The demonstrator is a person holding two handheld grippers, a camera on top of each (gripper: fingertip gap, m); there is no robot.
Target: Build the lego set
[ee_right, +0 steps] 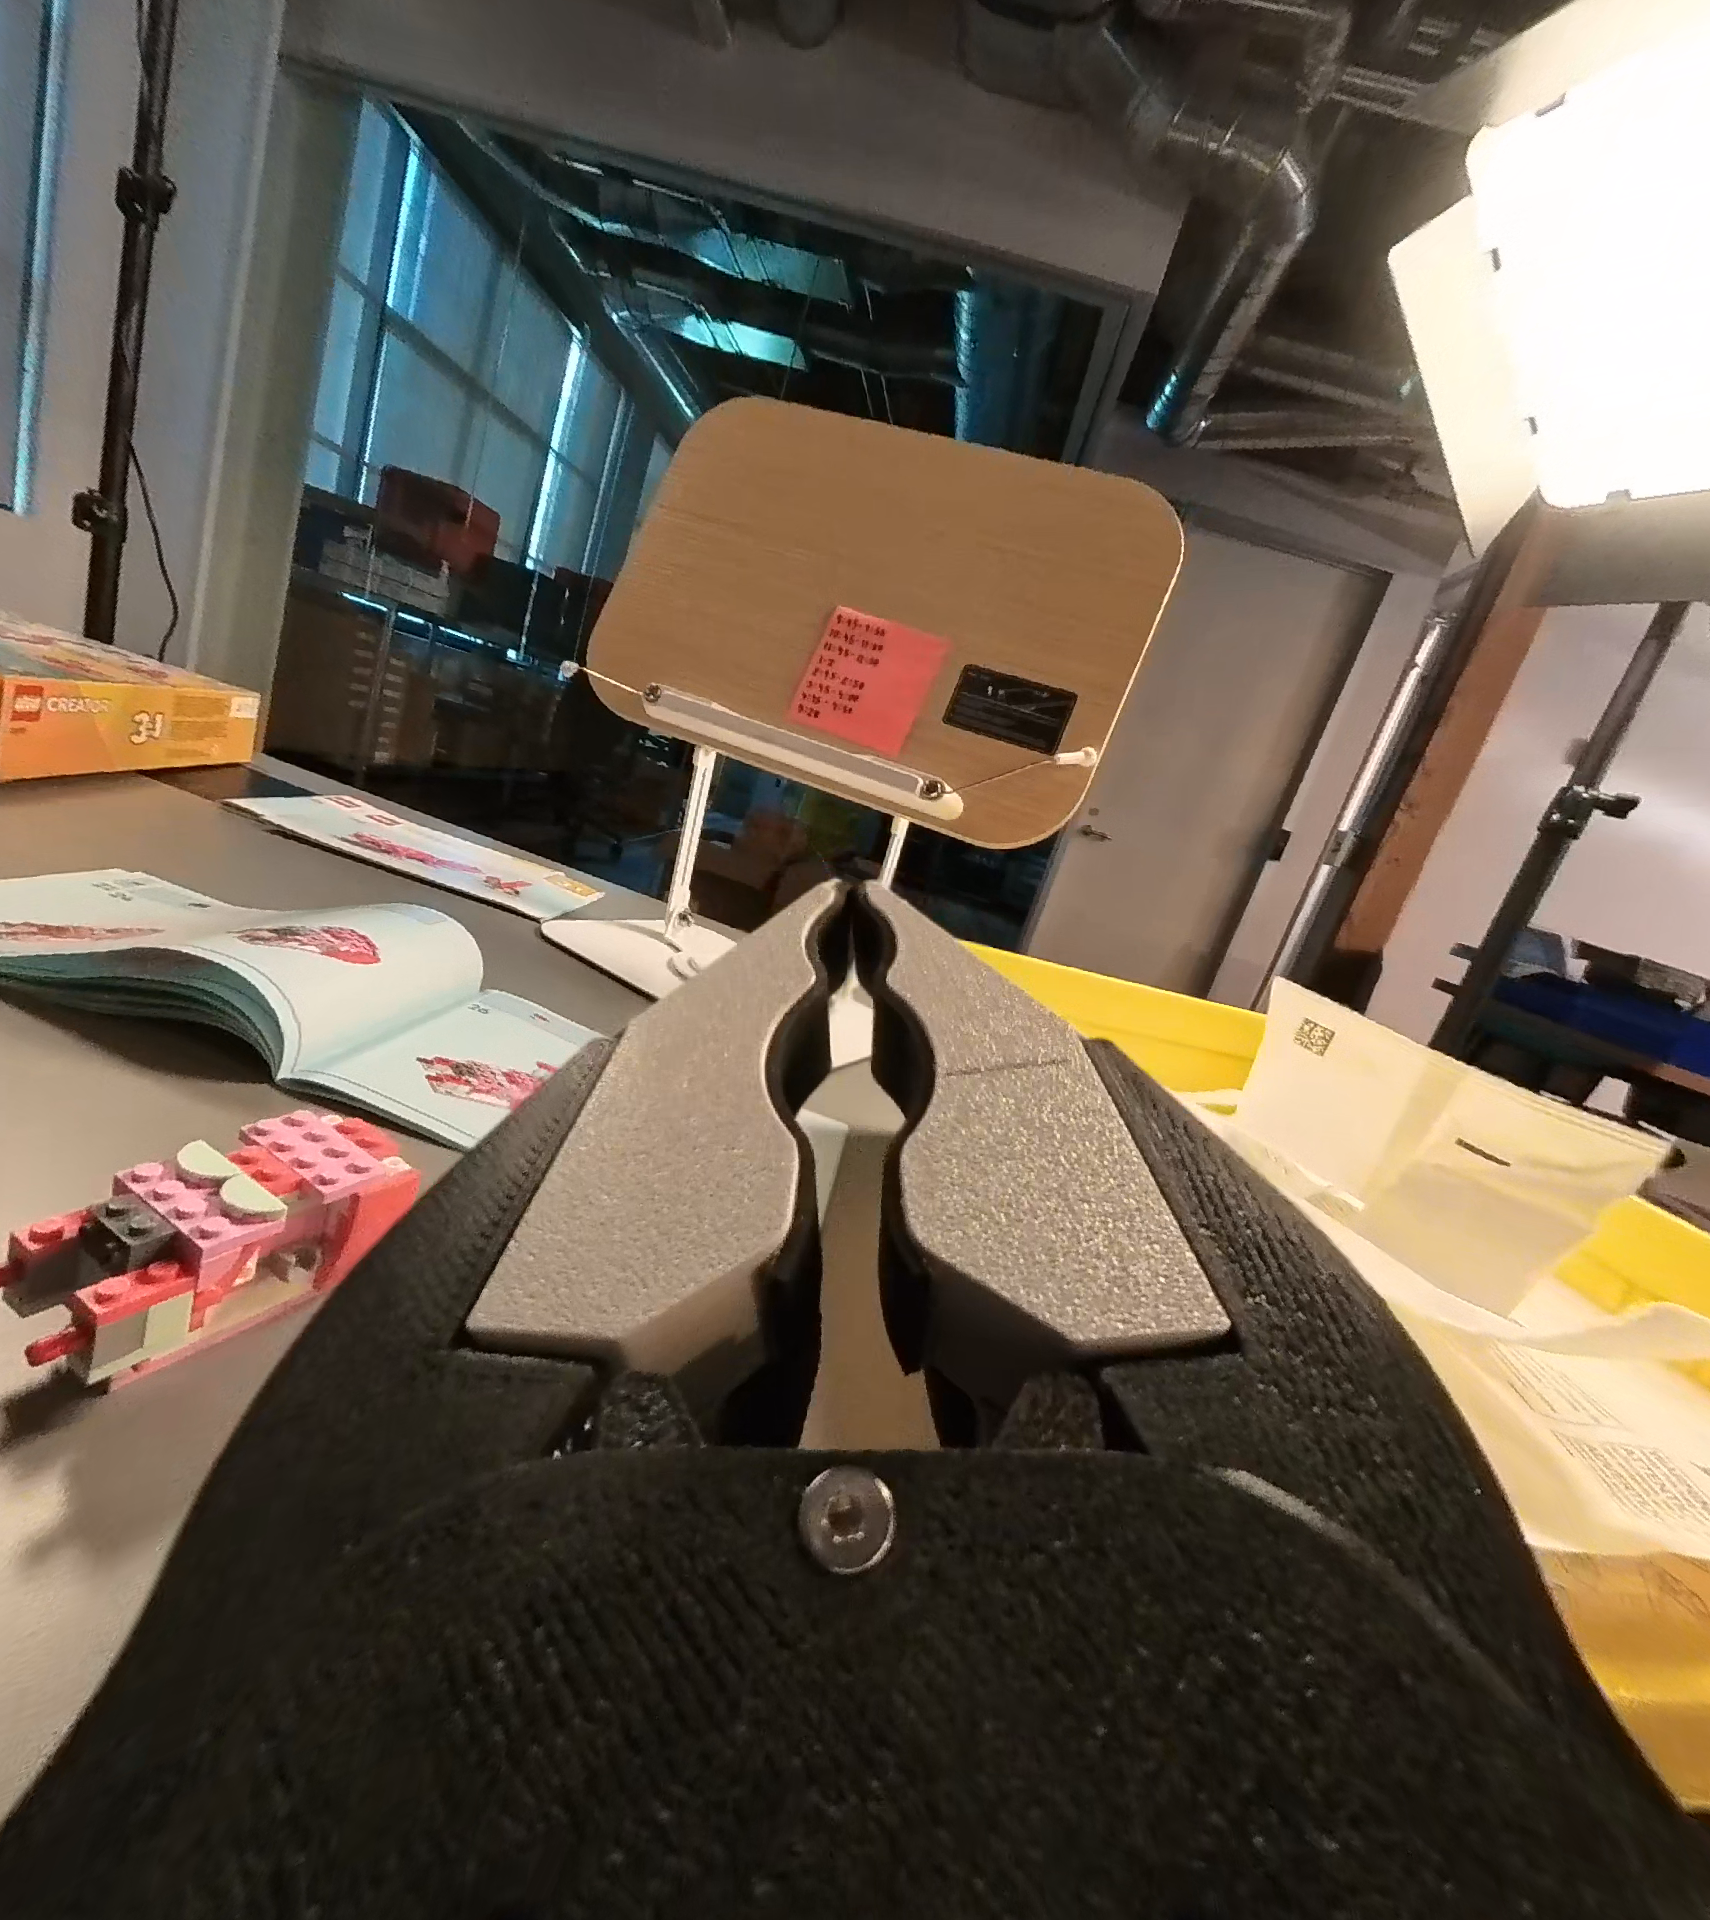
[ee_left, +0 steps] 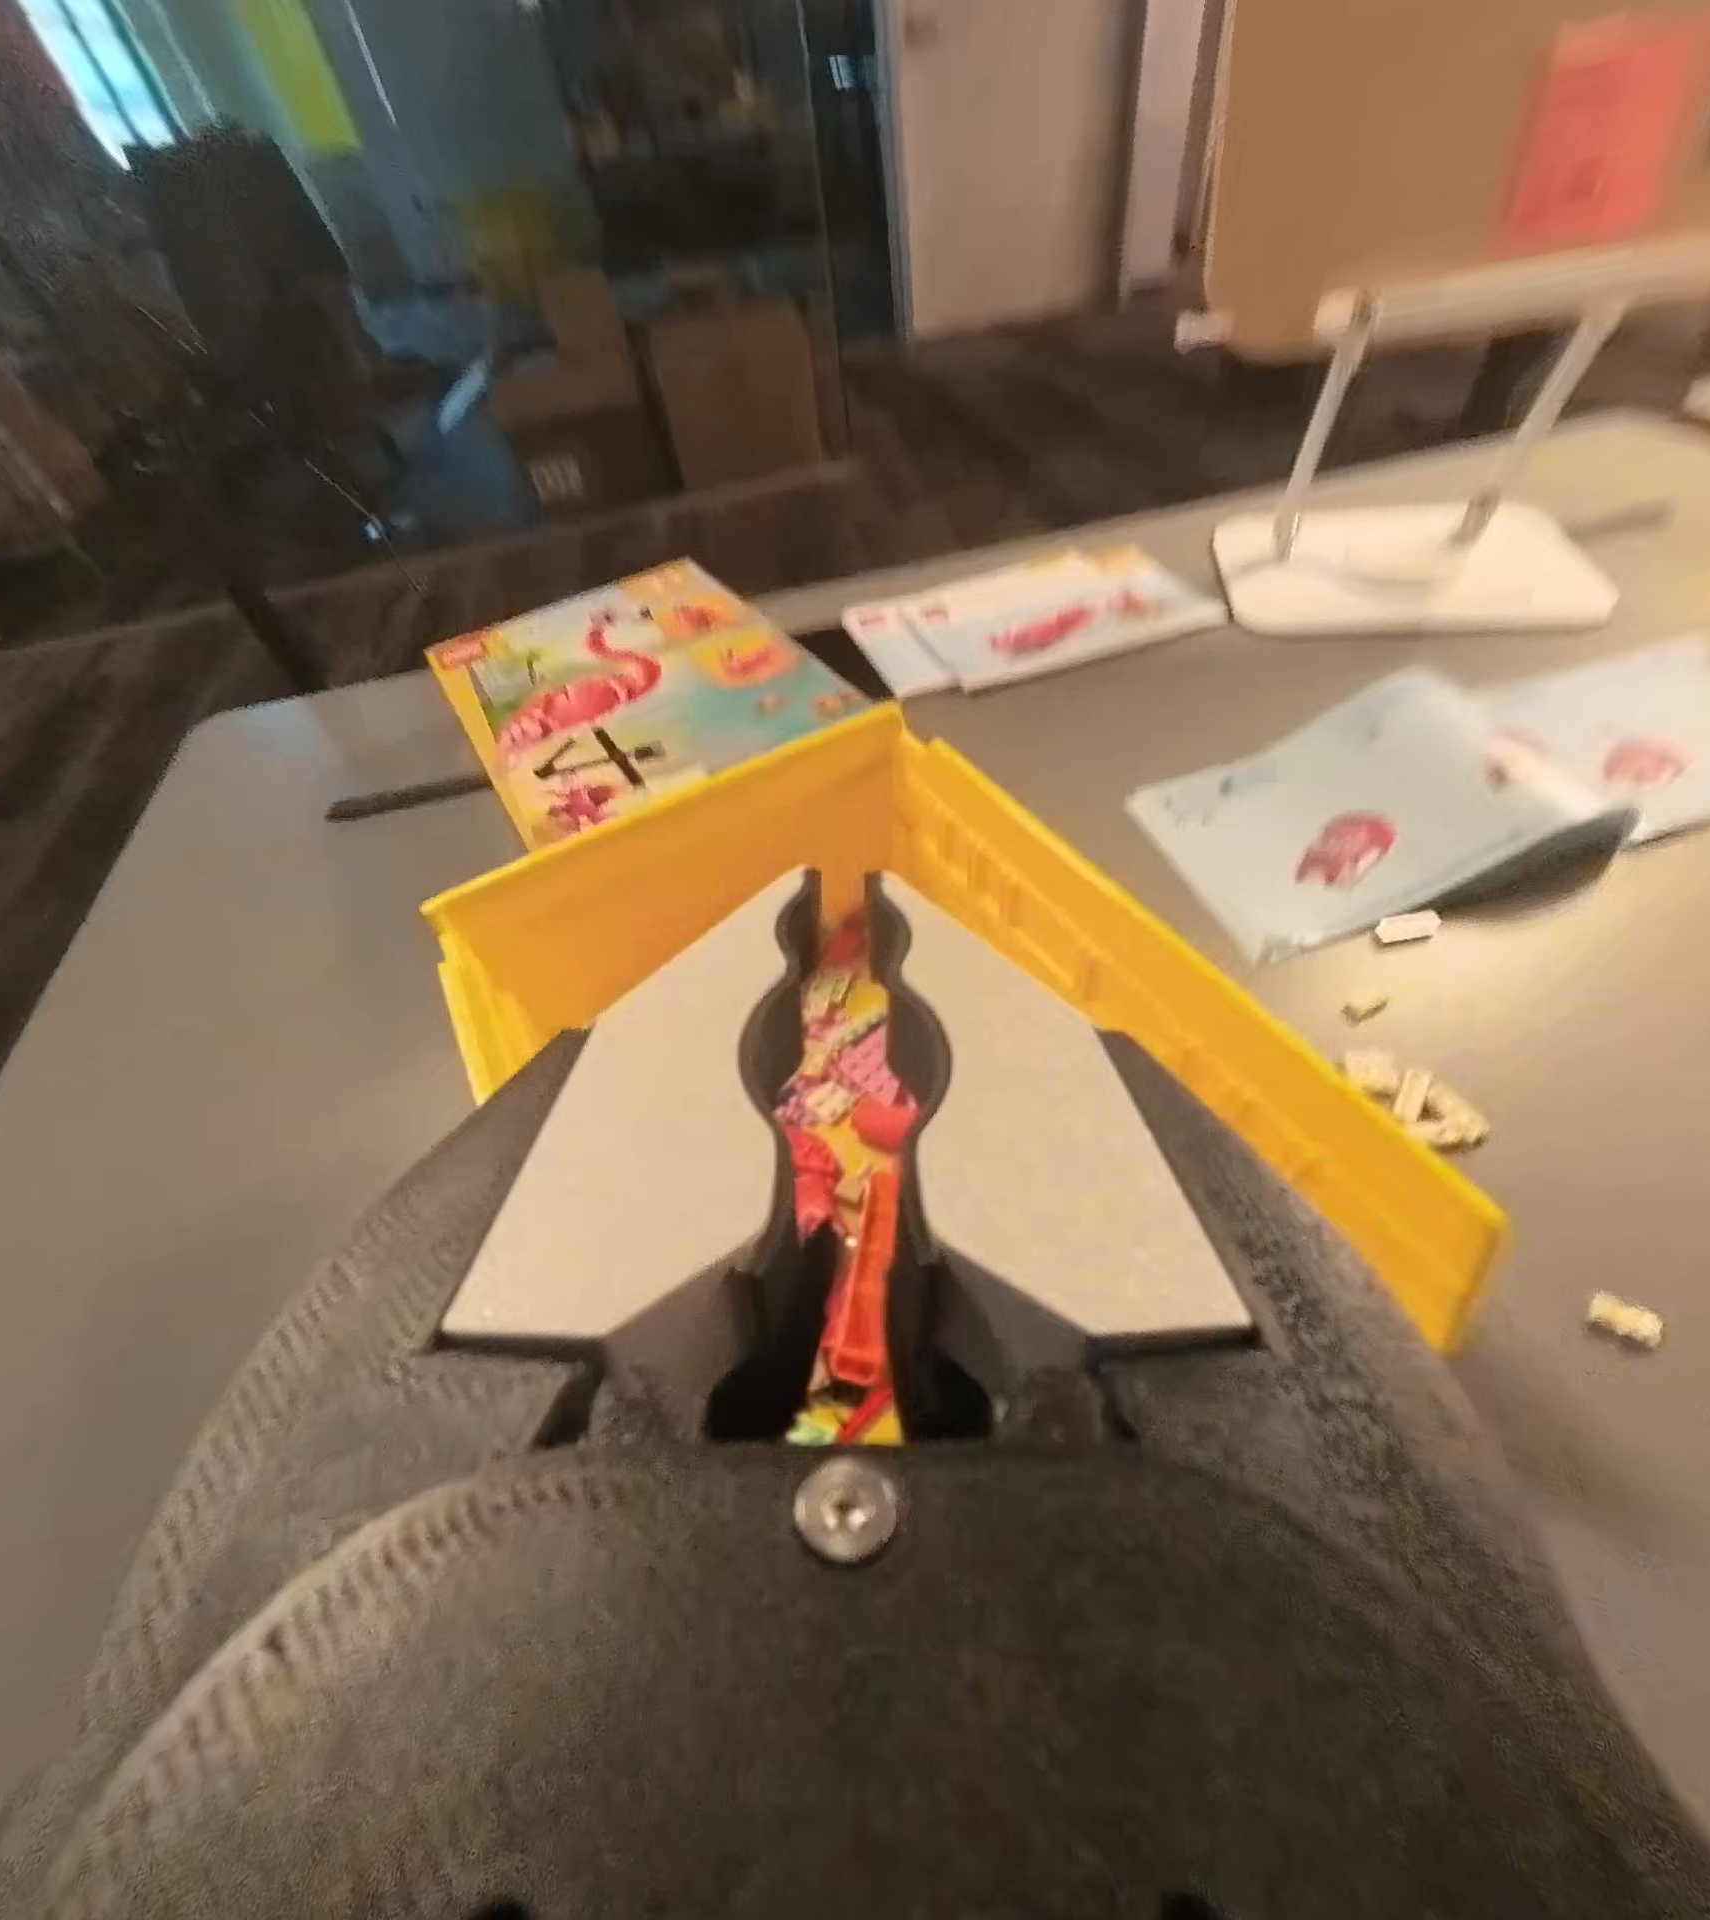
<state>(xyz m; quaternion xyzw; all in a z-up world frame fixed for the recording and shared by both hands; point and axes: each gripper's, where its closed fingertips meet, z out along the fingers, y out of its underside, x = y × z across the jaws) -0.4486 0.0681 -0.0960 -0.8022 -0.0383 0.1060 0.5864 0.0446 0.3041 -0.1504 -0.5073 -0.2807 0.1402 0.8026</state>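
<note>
Two grippers: left gripper (ee_left: 843, 883) and right gripper (ee_right: 846, 896), both over a grey counter (ee_left: 207, 1039).
Left fingers: drawn close, with only a narrow slit between the tips; blur hid whether anything sat pinched there.
Below left fingers: a yellow bin (ee_left: 643, 914) of mixed bricks (ee_left: 846, 1081), its far corner just beyond the tips.
Right of left fingers: pale loose pieces (ee_left: 1412, 1091) and an open booklet (ee_left: 1402, 800).
Right fingers: pressed together, holding nothing.
Left of right fingers: a pink brick model (ee_right: 207, 1236), well apart.
Beyond right fingers: a wooden book stand (ee_right: 882, 623).
</note>
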